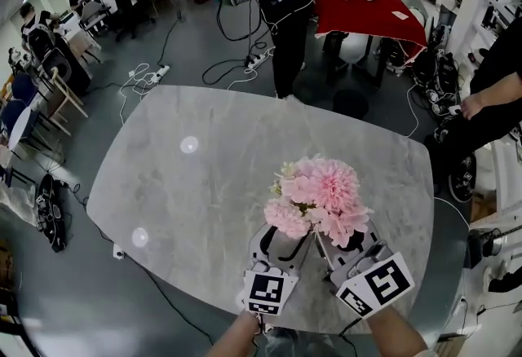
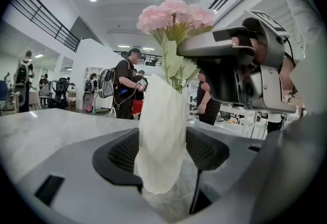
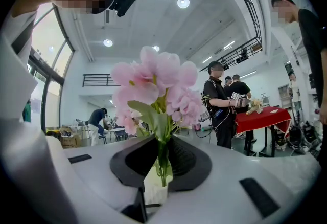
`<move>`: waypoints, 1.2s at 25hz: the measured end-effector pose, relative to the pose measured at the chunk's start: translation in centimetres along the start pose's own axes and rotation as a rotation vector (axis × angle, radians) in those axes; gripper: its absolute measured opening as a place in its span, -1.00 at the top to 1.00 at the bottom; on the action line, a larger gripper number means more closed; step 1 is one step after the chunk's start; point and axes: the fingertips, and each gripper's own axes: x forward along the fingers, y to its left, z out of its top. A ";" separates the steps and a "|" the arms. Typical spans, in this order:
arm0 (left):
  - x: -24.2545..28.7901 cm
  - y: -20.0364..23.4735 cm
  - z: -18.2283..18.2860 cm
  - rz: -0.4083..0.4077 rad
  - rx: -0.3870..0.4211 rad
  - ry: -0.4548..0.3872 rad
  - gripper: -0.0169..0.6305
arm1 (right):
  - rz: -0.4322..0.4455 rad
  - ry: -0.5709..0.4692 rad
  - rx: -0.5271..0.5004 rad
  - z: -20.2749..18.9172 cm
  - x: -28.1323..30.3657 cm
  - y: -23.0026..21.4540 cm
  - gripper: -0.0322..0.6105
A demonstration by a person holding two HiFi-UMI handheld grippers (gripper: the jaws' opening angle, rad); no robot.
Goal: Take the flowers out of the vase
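Observation:
A bunch of pink flowers (image 1: pixel 318 196) stands in a white vase near the front of the grey marble table (image 1: pixel 188 184). In the head view the blooms hide the vase and both sets of fingertips. My left gripper (image 1: pixel 287 243) is shut on the vase (image 2: pixel 161 136), its dark pads pressing the body from both sides. My right gripper (image 1: pixel 347 248) is shut on the green stems (image 3: pixel 162 159) just above the vase's rim (image 3: pixel 153 187), with the blooms (image 3: pixel 156 85) above its jaws. The left gripper view shows the right gripper (image 2: pixel 240 72) at stem height beside the flowers (image 2: pixel 173 16).
A person in black (image 1: pixel 289 13) stands beyond the table's far edge, next to a red-covered table (image 1: pixel 371 13). Cables and a power strip (image 1: pixel 257 60) lie on the floor. Another person's arm (image 1: pixel 489 99) is at the right, and chairs (image 1: pixel 49 94) are at the left.

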 end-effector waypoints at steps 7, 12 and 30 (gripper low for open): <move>0.4 -0.1 0.1 -0.008 -0.002 0.000 0.05 | 0.005 -0.015 -0.021 1.8 -0.4 0.5 0.70; 0.3 -0.3 0.1 -0.014 -0.017 0.003 0.05 | -0.002 -0.028 -0.033 3.0 -0.8 0.7 0.70; -4.1 -1.2 3.4 -0.006 -0.053 -0.058 0.05 | -0.037 -0.112 -0.041 8.1 -2.6 2.3 0.70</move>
